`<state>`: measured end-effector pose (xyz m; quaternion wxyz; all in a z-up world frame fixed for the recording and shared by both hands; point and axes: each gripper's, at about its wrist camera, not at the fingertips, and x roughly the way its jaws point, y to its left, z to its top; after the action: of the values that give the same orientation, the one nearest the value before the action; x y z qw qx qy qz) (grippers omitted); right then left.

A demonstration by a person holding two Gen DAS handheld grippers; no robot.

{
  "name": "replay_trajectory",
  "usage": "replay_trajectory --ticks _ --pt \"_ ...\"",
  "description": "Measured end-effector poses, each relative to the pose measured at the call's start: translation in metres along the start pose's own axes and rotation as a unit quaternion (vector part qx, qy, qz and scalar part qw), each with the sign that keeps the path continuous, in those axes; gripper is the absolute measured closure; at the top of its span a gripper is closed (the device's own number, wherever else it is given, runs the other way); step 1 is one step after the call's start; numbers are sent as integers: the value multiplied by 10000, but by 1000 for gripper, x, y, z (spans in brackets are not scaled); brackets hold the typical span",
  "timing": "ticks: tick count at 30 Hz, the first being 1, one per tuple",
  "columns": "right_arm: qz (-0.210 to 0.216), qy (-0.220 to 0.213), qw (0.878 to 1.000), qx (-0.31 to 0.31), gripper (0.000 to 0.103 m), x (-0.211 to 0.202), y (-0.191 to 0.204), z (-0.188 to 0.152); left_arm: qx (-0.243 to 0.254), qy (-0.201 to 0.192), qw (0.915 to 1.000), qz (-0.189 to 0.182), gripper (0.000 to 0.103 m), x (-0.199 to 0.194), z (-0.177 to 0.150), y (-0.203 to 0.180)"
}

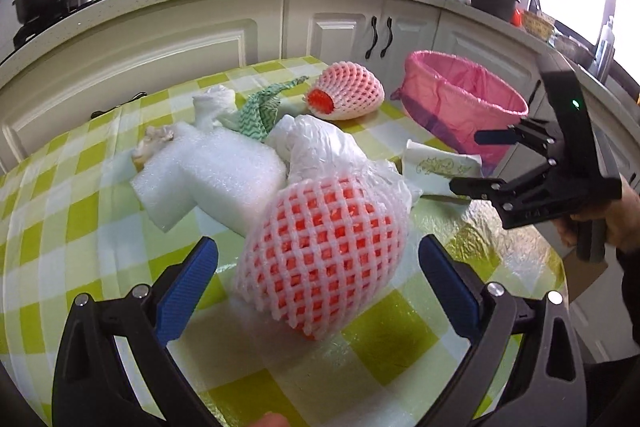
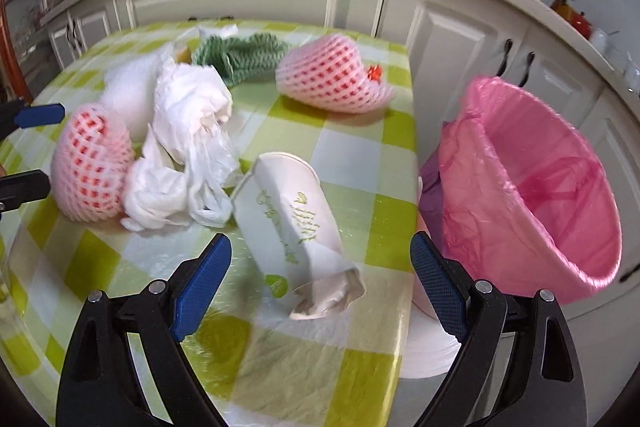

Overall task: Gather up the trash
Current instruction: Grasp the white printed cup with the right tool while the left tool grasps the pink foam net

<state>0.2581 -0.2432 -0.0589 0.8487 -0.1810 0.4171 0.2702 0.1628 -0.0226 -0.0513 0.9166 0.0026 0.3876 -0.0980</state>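
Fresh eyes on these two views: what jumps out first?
The pink-lined bin, standing just past the table's right edge, and the two red fruits in white foam nets. One netted fruit lies between the open left gripper's fingers; the other sits farther back. The open right gripper hangs over a crumpled paper cup beside white plastic scraps.
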Motion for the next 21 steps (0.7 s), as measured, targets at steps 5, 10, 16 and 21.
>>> replay_trajectory --ticks 5,10,16,21 --pt "265 440 9984 -219 18 20 -3 6 75 156 9998 31 7 11 0 1" --pt "373 615 9965 -415 44 26 8 3 133 324 9994 -22 32 19 -1 0" --pt "526 441 9976 -80 54 17 11 -5 53 377 9992 -156 67 15 -2 2" --pt "541 173 9980 290 54 0 12 -13 -83 337 9992 -214 81 6 -3 5"
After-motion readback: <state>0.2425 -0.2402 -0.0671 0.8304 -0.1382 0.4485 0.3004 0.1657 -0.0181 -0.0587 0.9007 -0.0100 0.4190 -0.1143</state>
